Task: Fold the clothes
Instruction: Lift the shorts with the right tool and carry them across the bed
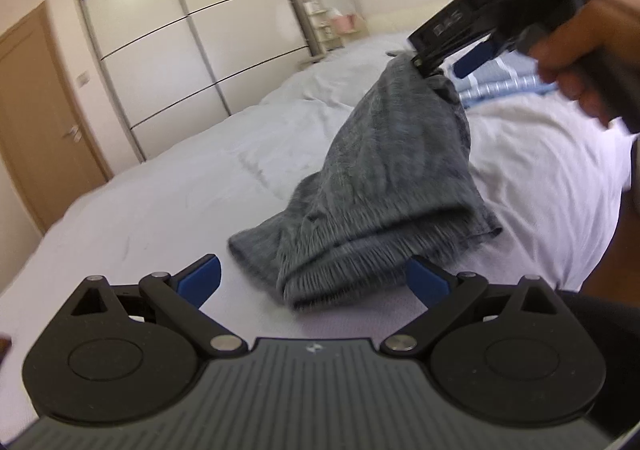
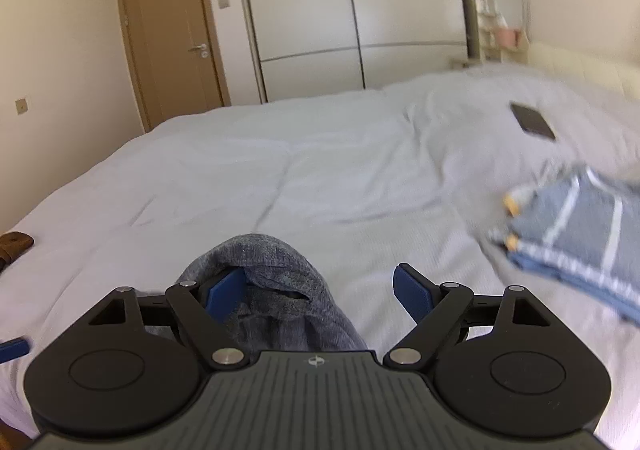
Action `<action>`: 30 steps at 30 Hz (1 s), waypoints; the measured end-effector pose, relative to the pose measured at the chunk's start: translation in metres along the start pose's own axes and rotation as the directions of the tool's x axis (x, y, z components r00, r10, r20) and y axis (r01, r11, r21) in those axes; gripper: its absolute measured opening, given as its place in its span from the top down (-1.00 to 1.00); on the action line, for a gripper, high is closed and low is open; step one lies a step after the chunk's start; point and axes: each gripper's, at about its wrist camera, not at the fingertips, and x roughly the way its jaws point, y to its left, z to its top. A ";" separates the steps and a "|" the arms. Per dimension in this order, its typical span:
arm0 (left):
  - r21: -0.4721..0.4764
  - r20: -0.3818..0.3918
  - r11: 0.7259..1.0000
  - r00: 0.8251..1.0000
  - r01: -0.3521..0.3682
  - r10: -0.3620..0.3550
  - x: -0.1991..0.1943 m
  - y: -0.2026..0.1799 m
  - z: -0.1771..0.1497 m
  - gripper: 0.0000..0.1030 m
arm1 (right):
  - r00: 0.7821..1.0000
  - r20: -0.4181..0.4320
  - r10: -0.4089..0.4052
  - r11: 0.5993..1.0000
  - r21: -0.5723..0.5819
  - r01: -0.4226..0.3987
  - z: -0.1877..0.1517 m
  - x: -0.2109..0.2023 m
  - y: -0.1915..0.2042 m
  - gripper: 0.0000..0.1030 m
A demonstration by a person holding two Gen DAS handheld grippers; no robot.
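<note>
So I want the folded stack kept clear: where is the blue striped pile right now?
The blue striped pile lies on the white bed, right side of the right wrist view, below the dark phone.

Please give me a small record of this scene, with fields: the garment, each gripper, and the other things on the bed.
garment: grey knitted garment, one end lifted, the rest lying on the bed
right gripper: fingers apart, garment draped over its left finger
left gripper: open, holding nothing, close to the garment's lower end
folded clothes: blue striped stack on the bed
other item: dark flat rectangle, perhaps a phone, on the bed
background: wardrobe, door
</note>
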 end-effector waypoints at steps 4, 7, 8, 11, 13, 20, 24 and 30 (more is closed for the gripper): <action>-0.006 0.032 1.000 0.999 0.014 -0.014 0.018 0.011 0.012 -0.89 | 1.000 -0.015 -0.013 0.998 0.064 0.014 -0.021 -0.018 -0.019 -0.65; -0.046 0.057 0.999 0.998 0.005 -0.003 0.031 0.028 0.023 -0.88 | 1.000 0.001 -0.027 0.996 0.083 0.026 -0.040 -0.037 -0.026 -0.64; -0.069 0.059 0.998 0.998 -0.003 0.008 0.035 0.035 0.026 -0.88 | 1.000 0.006 -0.014 0.997 0.078 0.013 -0.046 -0.043 -0.024 -0.64; -0.124 0.062 0.991 0.997 -0.041 0.049 0.042 0.055 0.033 -0.87 | 0.997 -0.011 0.070 0.997 0.041 -0.070 -0.061 -0.053 -0.008 -0.64; -0.155 0.069 0.986 0.995 -0.067 0.078 0.034 0.070 0.034 -0.87 | 0.991 -0.041 0.129 0.992 0.013 -0.129 -0.070 -0.053 0.005 -0.62; -0.188 0.023 0.976 0.993 -0.113 0.120 -0.016 0.091 0.003 -0.88 | 0.957 -0.158 0.244 0.967 0.117 -0.227 -0.089 -0.011 0.024 0.22; -0.106 0.021 0.990 0.995 -0.097 0.100 -0.033 0.082 -0.013 -0.91 | 0.946 -0.116 0.302 0.941 0.194 -0.276 -0.069 -0.012 0.024 0.78; 0.019 0.111 1.000 0.994 -0.012 0.010 -0.039 0.058 -0.002 -0.90 | 0.914 0.044 0.404 0.886 0.229 -0.403 -0.015 -0.024 0.028 0.82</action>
